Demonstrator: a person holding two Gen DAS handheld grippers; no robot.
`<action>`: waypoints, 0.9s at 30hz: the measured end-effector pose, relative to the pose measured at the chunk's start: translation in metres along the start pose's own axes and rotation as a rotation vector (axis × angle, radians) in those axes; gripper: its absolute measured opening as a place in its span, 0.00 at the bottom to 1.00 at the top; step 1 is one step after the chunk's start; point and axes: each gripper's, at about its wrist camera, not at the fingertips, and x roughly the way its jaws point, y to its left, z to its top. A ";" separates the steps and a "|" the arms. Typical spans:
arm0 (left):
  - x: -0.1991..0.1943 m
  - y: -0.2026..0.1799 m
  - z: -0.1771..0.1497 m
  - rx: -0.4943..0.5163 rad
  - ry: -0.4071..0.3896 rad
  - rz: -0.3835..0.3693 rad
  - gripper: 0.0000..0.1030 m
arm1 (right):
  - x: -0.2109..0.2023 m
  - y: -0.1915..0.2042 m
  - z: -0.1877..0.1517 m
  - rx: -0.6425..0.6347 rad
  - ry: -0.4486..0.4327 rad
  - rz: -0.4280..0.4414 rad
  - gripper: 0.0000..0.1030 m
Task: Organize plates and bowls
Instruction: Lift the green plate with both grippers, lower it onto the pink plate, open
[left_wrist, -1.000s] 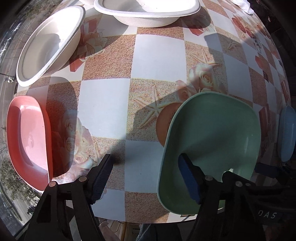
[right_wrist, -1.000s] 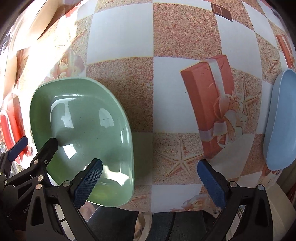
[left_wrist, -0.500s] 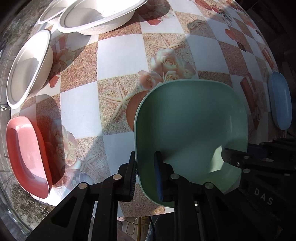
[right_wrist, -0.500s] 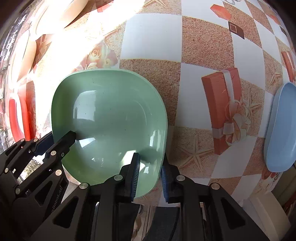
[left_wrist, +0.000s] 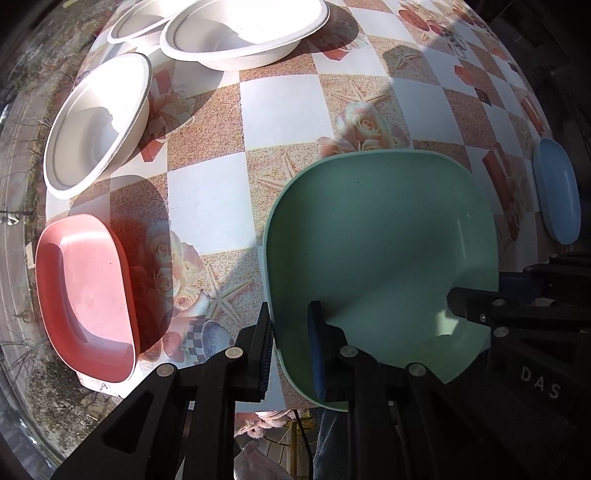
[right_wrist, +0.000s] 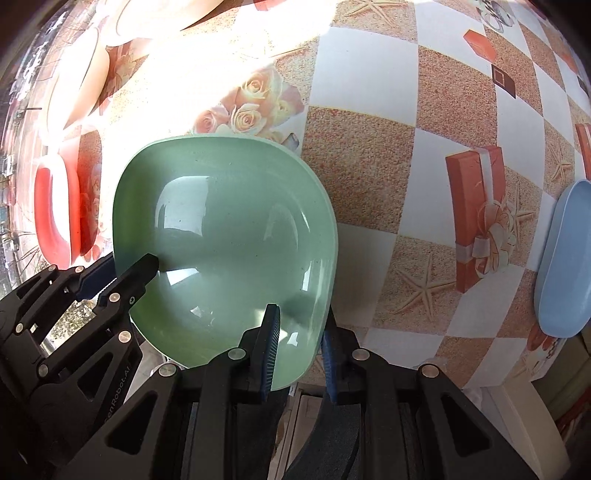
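Observation:
A green square bowl (left_wrist: 376, 251) is held by both grippers above the near table edge. My left gripper (left_wrist: 291, 350) is shut on its left rim, one finger inside and one outside. My right gripper (right_wrist: 299, 347) is shut on the near right rim of the green bowl (right_wrist: 225, 236). The right gripper shows at the right of the left wrist view (left_wrist: 491, 299), and the left gripper at the left of the right wrist view (right_wrist: 122, 273). A pink square bowl (left_wrist: 85, 295) sits at the left. A blue plate (left_wrist: 557, 195) lies at the right.
Three white paper bowls stand at the far left: one (left_wrist: 96, 122) near the table edge, one (left_wrist: 243, 29) behind it, one (left_wrist: 147, 18) partly hidden. The chequered tablecloth (left_wrist: 277, 99) covers the table. The blue plate (right_wrist: 565, 258) lies near the right table edge.
Both grippers went from open to shut on the green bowl's rim. The bowl has risen off the table and moved a little toward the pink bowl.

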 end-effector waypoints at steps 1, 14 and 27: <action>-0.001 0.004 0.000 -0.004 -0.002 0.003 0.19 | -0.001 0.003 0.001 -0.005 0.001 0.001 0.23; -0.030 0.012 -0.006 -0.039 -0.045 0.062 0.19 | 0.014 0.025 0.022 -0.070 -0.014 0.012 0.24; -0.048 0.077 -0.021 -0.138 -0.050 0.177 0.20 | 0.020 0.095 0.037 -0.157 0.003 0.085 0.24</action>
